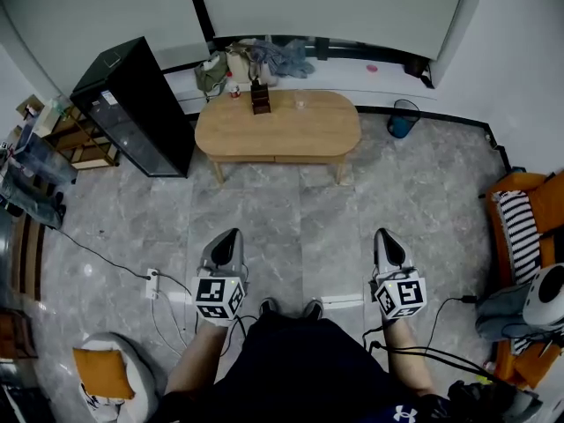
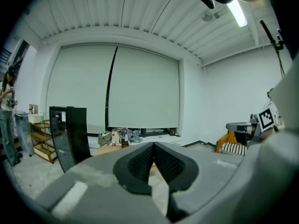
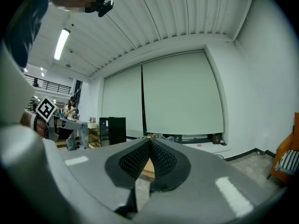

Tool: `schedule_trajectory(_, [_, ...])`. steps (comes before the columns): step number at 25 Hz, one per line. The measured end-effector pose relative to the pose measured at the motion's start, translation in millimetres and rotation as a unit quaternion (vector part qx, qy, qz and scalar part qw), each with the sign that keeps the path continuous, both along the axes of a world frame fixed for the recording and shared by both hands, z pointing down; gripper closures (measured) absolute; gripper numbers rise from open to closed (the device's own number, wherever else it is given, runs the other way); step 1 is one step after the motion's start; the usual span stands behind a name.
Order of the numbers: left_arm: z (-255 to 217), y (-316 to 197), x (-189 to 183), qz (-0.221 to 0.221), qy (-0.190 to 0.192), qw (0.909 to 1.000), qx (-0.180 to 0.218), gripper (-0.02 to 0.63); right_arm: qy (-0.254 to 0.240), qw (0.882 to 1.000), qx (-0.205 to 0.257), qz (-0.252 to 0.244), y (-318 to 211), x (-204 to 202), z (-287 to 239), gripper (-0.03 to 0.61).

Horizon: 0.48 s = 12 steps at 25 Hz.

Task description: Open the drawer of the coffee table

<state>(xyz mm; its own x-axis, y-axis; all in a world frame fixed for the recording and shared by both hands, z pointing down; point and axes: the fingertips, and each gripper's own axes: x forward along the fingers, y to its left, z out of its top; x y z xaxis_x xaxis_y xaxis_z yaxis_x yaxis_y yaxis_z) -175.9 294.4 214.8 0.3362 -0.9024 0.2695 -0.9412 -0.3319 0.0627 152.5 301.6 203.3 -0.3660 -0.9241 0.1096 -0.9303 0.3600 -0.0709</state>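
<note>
An oval wooden coffee table [image 1: 278, 126] stands across the room by the far wall, its drawer front [image 1: 275, 159] flush under the near edge. My left gripper [image 1: 223, 243] and right gripper [image 1: 387, 243] hang side by side low in the head view, well short of the table. Both are shut with nothing between their jaws. In the left gripper view the closed left gripper [image 2: 153, 146] covers most of the table [image 2: 108, 149]. The right gripper [image 3: 149, 143] hides most of the table [image 3: 145, 167] in its own view too.
A black cabinet [image 1: 137, 104] stands left of the table. A small dark box [image 1: 260, 97] and clutter sit on and behind the tabletop. A blue bin [image 1: 403, 118] is at its right. An orange chair [image 1: 529, 218] stands at the right wall. Cables and a power strip [image 1: 152, 283] lie on the grey tile floor.
</note>
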Motion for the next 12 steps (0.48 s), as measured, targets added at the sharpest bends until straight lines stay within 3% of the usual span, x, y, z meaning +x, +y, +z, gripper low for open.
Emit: schedule_trajectory(12, [3.7,-6.2,27.6,-0.018,-0.006,0.9998,0.002,0.612,0.013,1.000,0.004,-0.001,-14.7,47.6,7.4,0.575])
